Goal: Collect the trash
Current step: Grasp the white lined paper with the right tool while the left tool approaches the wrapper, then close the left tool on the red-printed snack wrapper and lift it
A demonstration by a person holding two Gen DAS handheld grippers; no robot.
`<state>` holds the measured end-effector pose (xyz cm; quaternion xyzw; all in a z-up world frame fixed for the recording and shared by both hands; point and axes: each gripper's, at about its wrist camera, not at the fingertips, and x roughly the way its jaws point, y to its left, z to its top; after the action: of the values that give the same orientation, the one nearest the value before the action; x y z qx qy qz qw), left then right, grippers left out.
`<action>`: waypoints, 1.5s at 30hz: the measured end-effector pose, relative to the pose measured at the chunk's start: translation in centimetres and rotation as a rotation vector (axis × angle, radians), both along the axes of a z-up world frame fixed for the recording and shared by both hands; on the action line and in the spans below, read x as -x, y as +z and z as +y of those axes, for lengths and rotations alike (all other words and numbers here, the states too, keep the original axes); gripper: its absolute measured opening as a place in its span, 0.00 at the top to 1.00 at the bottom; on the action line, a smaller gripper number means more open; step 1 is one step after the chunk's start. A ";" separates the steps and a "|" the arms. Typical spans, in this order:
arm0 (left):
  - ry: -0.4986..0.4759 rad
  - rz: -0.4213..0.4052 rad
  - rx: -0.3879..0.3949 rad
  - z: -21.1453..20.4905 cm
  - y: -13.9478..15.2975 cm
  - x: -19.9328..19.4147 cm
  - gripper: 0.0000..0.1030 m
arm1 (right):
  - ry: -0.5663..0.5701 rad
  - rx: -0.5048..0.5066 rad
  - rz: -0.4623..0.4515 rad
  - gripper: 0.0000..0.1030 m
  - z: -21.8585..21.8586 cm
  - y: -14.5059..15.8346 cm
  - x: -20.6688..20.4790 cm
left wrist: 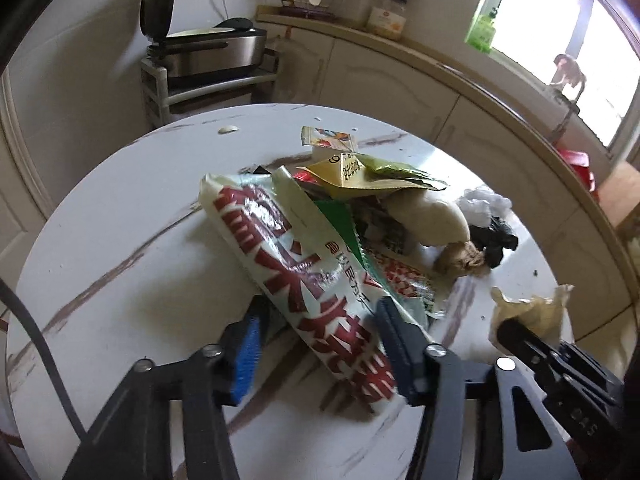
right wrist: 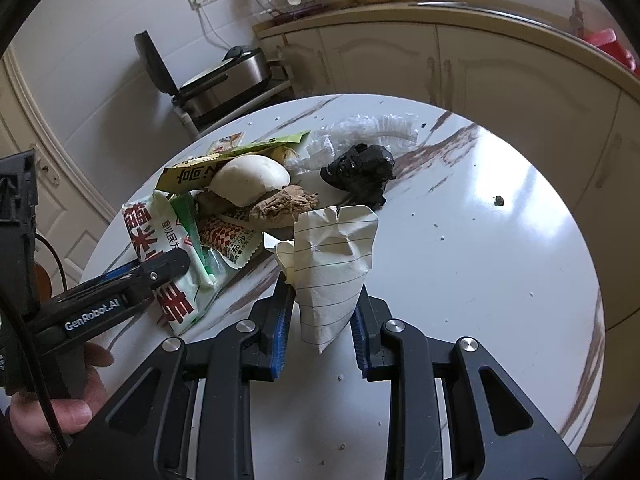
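From the left wrist view, a long white wrapper [left wrist: 316, 280] printed with large red characters is seen lying slantwise on the round white table [left wrist: 120, 240], its near end running between the fingers of the left gripper [left wrist: 320, 336]. The jaws are set at a middling width; the right finger [left wrist: 394, 328] is laid against the wrapper's edge, while the blue-padded left finger [left wrist: 250, 344] is seen just beside its other edge, and contact there cannot be told. Beyond the fingertips, a heap is made out: a yellow packet [left wrist: 352, 178], a white bun [left wrist: 428, 216], a crumpled black bag [left wrist: 496, 240]. Off to the right of the fingers, the right gripper [left wrist: 516, 332] is glimpsed with pale paper in it.

From the right wrist view, a crumpled sheet of lined paper [right wrist: 332, 272] is held upright between the fingers of the right gripper [right wrist: 322, 308], raised off the table, its pointed lower corner hanging between the blue pads. The jaws are drawn narrow and pressed on the paper from both sides. Past the fingertips, the bun [right wrist: 252, 180], the black bag [right wrist: 360, 174] and a clear plastic wrap [right wrist: 360, 128] are seen. To the left of the fingers, the left gripper [right wrist: 160, 268] is laid over the red-lettered wrapper [right wrist: 160, 240], borne by a person's hand [right wrist: 52, 400].
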<state>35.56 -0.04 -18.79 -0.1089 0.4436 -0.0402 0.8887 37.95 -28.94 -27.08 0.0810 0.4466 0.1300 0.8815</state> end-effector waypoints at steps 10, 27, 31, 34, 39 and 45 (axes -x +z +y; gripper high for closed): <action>-0.031 0.011 -0.048 3.2 1.0 3.1 0.43 | 0.007 -0.007 0.003 0.76 0.1 -0.1 0.0; -0.011 -0.005 -0.001 4.1 0.7 3.5 0.51 | 0.007 0.005 -0.003 0.76 0.6 0.4 0.6; -0.036 -0.018 -0.010 5.1 1.5 4.8 0.57 | 0.012 0.004 -0.004 0.76 0.8 0.6 1.0; -0.057 -0.023 -0.010 5.5 1.9 5.5 0.62 | 0.015 0.002 -0.003 0.75 0.9 0.7 1.2; -0.110 -0.044 -0.025 5.1 2.8 5.7 0.81 | 0.021 0.003 -0.004 0.76 1.3 0.8 1.5; -0.146 -0.065 -0.021 4.4 3.3 5.0 0.92 | 0.018 0.004 -0.002 0.76 1.4 0.9 1.6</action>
<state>30.52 4.35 -15.51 -0.0656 0.4215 -0.1038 0.8985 36.34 -27.56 -26.16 0.0750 0.4466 0.1370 0.8810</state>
